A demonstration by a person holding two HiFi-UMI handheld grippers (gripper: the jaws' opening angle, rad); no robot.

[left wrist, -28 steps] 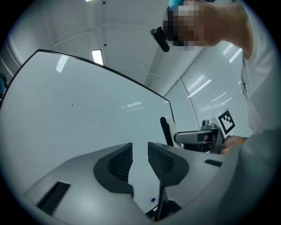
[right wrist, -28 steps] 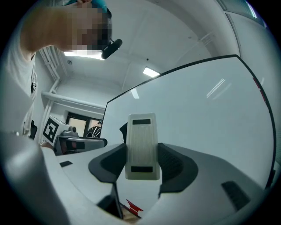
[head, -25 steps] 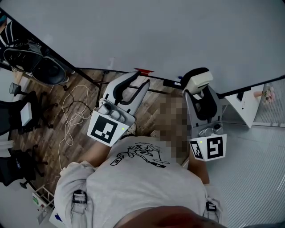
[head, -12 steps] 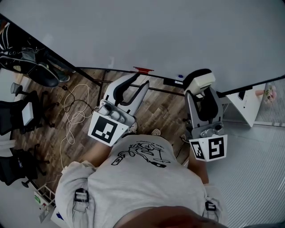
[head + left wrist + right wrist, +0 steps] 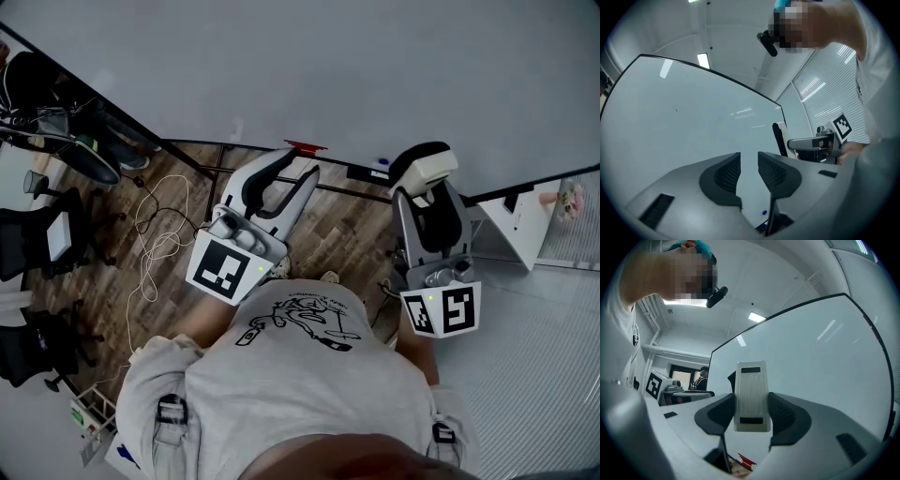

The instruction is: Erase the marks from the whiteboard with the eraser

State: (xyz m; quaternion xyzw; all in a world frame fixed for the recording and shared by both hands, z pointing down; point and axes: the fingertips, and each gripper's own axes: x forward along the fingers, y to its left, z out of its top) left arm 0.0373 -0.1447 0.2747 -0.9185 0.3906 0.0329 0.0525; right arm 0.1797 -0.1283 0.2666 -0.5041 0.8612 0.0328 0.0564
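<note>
Hardly anything has shifted since a second ago. My right hand-held gripper clamps the eraser, light and stiff I'd judge, by its sides near the whiteboard. The left hand-held gripper stands half open, empty. Only its view shows a faint speck on the board.

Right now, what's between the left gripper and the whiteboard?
Nothing. The left gripper view shows the left gripper open and empty, and the stretch from its jaws up to the whiteboard is bare.
</note>
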